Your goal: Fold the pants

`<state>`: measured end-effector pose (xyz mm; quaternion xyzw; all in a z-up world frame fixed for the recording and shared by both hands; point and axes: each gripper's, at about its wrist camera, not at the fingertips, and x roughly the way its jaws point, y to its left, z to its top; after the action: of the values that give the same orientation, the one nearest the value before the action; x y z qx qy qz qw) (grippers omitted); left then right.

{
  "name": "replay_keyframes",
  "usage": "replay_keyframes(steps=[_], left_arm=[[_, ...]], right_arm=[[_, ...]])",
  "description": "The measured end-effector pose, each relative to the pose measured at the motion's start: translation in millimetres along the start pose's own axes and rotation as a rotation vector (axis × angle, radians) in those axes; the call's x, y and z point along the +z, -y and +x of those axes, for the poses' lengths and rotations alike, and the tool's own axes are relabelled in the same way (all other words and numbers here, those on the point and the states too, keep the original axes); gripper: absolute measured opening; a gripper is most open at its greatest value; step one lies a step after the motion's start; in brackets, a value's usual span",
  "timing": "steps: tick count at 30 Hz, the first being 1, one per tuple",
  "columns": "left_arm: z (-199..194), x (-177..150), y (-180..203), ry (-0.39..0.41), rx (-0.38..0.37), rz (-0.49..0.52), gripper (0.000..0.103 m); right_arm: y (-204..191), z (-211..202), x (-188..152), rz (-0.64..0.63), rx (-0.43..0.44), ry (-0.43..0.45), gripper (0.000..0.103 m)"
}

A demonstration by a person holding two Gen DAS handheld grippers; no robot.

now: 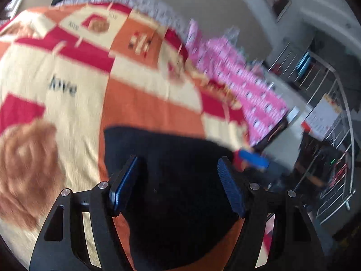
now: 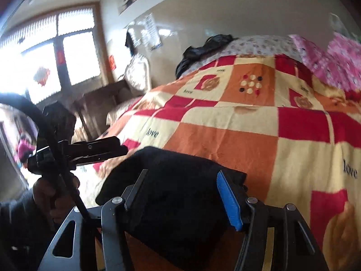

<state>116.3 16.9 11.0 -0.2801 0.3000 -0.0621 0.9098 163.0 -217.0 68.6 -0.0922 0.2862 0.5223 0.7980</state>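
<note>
Black pants (image 1: pixel 180 192) bunched on bed

— We see plain black fabric pants (image 2: pixel 180 203) on a checked fleece blanket (image 2: pixel 225 135) of orange, red and cream squares.

— We also read "love" in dark letters on the cream squares, and we note brown rose prints. What of the far side?

— We find a pink patterned quilt (image 1: pixel 243 85) there, and blue ribbed finger pads (image 1: pixel 230 187) on black gripper frames.
</note>
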Motion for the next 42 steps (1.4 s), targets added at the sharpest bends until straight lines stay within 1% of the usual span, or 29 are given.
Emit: replay_keyframes(steps=[1, 3, 4, 5, 6, 7, 8, 9, 11, 12, 13, 14, 16, 17, 18, 20, 22, 23, 24, 25, 27, 29, 31, 33, 36, 42], left_arm=[[6, 1, -1, -0.024, 0.048, -0.005, 0.071], [9, 3, -2, -0.017, 0.070, -0.009, 0.071], [11, 1, 0, -0.020, 0.074, -0.006, 0.071], [12, 1, 2, -0.022, 0.080, 0.001, 0.071], [12, 1, 3, -0.024, 0.089, 0.007, 0.071], [13, 0, 4, -0.026, 0.099, 0.014, 0.071], [13, 0, 6, -0.024, 0.106, 0.023, 0.071], [10, -2, 6, -0.020, 0.106, 0.026, 0.071], [4, -4, 6, 0.006, 0.092, 0.025, 0.071], [-5, -6, 8, 0.043, 0.082, 0.027, 0.071], [-12, -9, 4, 0.060, 0.067, 0.030, 0.071], [-21, -13, 7, 0.066, 0.053, 0.038, 0.071], [-31, -22, 15, 0.062, 0.076, 0.067, 0.071], [-38, -30, 22, 0.060, 0.106, 0.092, 0.071], [-42, -35, 26, 0.053, 0.119, 0.111, 0.071], [-45, -50, 36, 0.021, 0.147, 0.154, 0.071], [-44, -62, 42, 0.013, 0.178, 0.195, 0.071], [-42, -69, 45, 0.008, 0.194, 0.220, 0.071], [-40, -72, 47, 0.008, 0.220, 0.238, 0.071], [-38, -74, 48, 0.015, 0.240, 0.245, 0.071], [-36, -76, 49, 0.024, 0.255, 0.250, 0.071], [-34, -79, 46, 0.033, 0.280, 0.241, 0.071], [-32, -80, 44, 0.022, 0.297, 0.233, 0.071], [-33, -80, 43, 0.028, 0.304, 0.226, 0.071], [-33, -82, 40, 0.025, 0.313, 0.213, 0.071], [-35, -82, 39, 0.027, 0.314, 0.205, 0.071]], right_arm=[[1, 12, 0, -0.029, -0.012, -0.048, 0.059], [17, 41, -7, -0.028, -0.025, -0.176, 0.059], [27, 50, -14, -0.008, -0.027, -0.209, 0.059], [39, 50, -17, 0.057, 0.017, -0.190, 0.061], [47, 49, -19, 0.099, 0.013, -0.187, 0.061], [52, 52, -21, 0.127, 0.006, -0.209, 0.066], [53, 51, -21, 0.128, 0.005, -0.207, 0.068], [50, 50, -21, 0.111, -0.010, -0.205, 0.067], [40, 40, -20, 0.065, -0.054, -0.156, 0.067], [35, 30, -19, 0.045, -0.091, -0.115, 0.066], [30, 17, -19, 0.046, -0.114, -0.072, 0.066], [30, 7, -19, 0.063, -0.113, -0.024, 0.066], [24, -22, -25, 0.118, -0.106, 0.057, 0.066], [20, -33, -29, 0.132, -0.109, 0.078, 0.067], [15, -45, -36, 0.151, -0.105, 0.101, 0.067], [4, -51, -45, 0.152, -0.113, 0.110, 0.067], [-15, -45, -57, 0.083, -0.145, 0.080, 0.067], [-24, -39, -58, 0.043, -0.166, 0.044, 0.066], [-29, -38, -56, 0.012, -0.191, 0.050, 0.067], [-33, -35, -54, -0.014, -0.196, 0.054, 0.067], [-33, -30, -56, -0.018, -0.201, 0.028, 0.067], [-29, -35, -56, 0.005, -0.210, 0.050, 0.067], [-25, -42, -59, 0.030, -0.220, 0.083, 0.067], [-23, -46, -60, 0.044, -0.242, 0.101, 0.067], [-27, -48, -61, 0.034, -0.275, 0.112, 0.067], [-31, -45, -60, 0.012, -0.281, 0.106, 0.067]])
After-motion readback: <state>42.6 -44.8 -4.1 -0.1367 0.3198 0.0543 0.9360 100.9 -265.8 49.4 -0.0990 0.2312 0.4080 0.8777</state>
